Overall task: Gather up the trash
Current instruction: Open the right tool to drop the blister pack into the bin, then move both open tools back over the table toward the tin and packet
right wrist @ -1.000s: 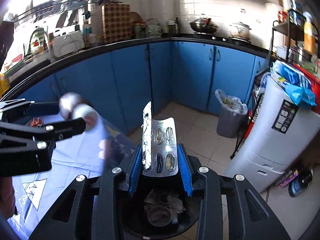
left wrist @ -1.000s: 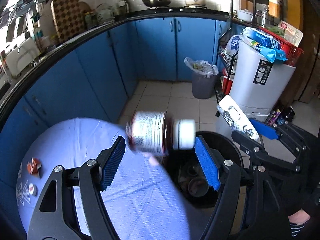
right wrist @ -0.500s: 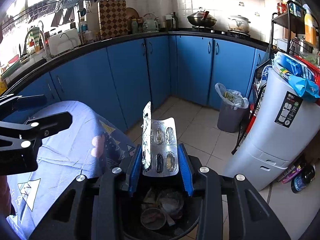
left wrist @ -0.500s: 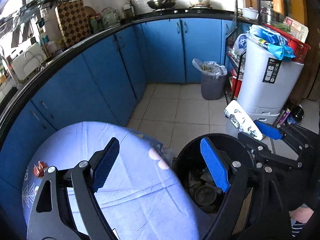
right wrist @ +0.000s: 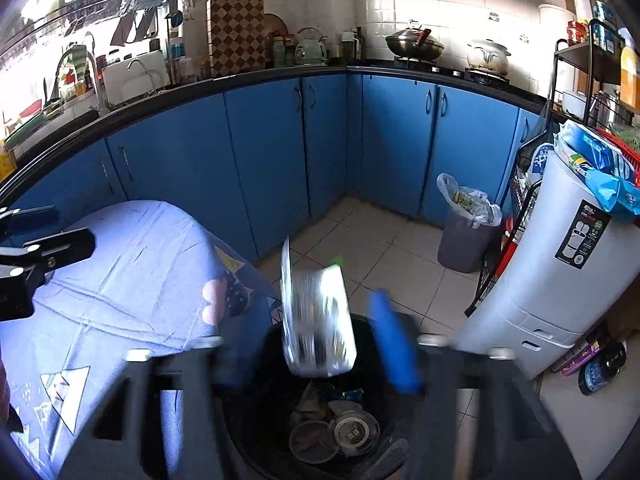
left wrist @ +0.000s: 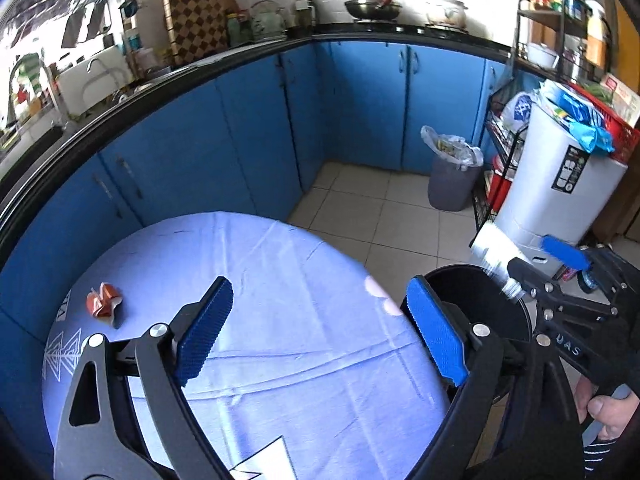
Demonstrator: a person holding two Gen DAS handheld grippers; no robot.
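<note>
My left gripper [left wrist: 320, 328] hangs over the blue-clothed table [left wrist: 260, 264]; its jaws are opening and nothing is between them. A crumpled red wrapper [left wrist: 102, 304] lies on the cloth at the far left. Beside the table stands the black trash bin [left wrist: 472, 296] [right wrist: 364, 348], with several pieces of trash inside. My right gripper [right wrist: 316, 344] [left wrist: 536, 260] is above the bin, its jaws opening in a blur. The silver blister pack [right wrist: 320, 320] [left wrist: 490, 254] is blurred between the spread pads and loose from them. My left gripper [right wrist: 40, 252] also shows at the left edge.
A grey bin lined with a plastic bag [left wrist: 454, 184] stands on the tiled floor by the blue cabinets [left wrist: 240, 152]. A white appliance [left wrist: 560, 188] and a wire rack are at the right. A person's hand [left wrist: 608, 416] holds the right gripper's handle.
The jar has left my left gripper, which swung left from the bin to over the table. My right gripper spread its jaws and let go of the blister pack.
</note>
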